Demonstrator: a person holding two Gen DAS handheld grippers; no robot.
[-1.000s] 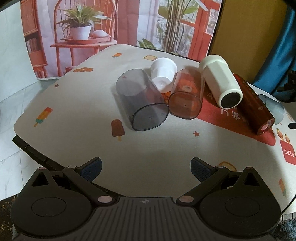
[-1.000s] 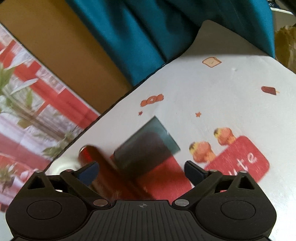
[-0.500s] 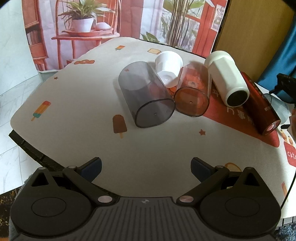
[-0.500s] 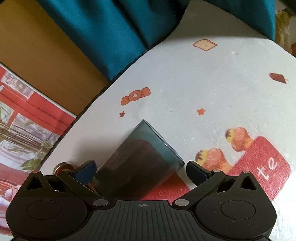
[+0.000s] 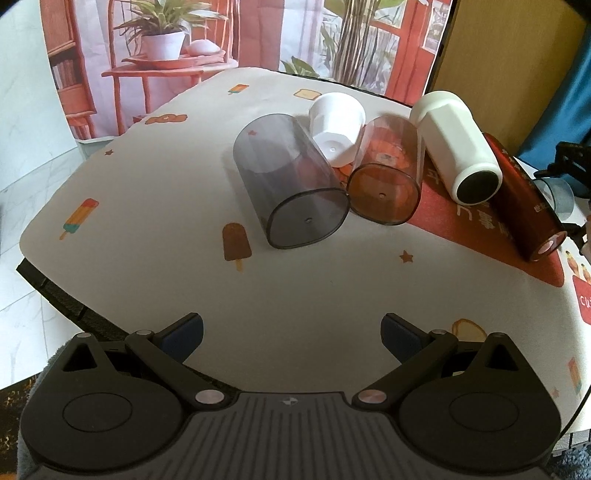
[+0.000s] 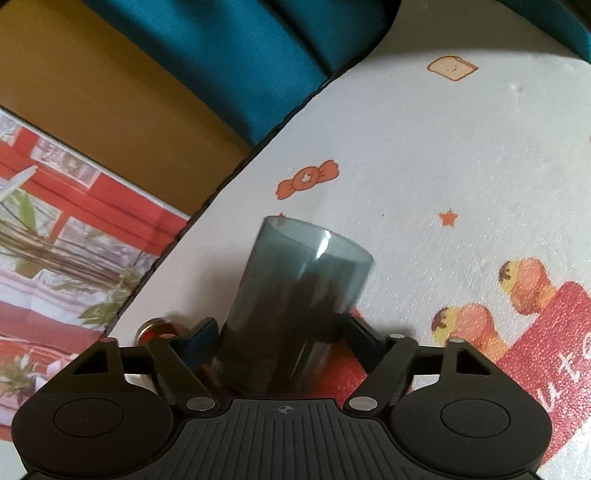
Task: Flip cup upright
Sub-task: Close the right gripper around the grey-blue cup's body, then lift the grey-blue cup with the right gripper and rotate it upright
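Observation:
My right gripper is shut on a clear blue-grey cup; its fingers press both sides near the base, and the cup points away from me over the table. The cup also shows at the far right in the left wrist view. My left gripper is open and empty above the near part of the table. Several cups lie on their sides ahead of it: a smoky grey cup, a small white cup, an amber cup, a tall white cup and a dark red cup.
The table wears a white cloth with printed sweets and a red patch. Its left edge drops to a tiled floor. A printed backdrop, a brown board and a teal curtain stand behind.
My right gripper has closed from wide open onto the blue-grey cup, and the cup has swung from lying slanted to pointing away. The left gripper has drifted slightly closer to the lying cups.

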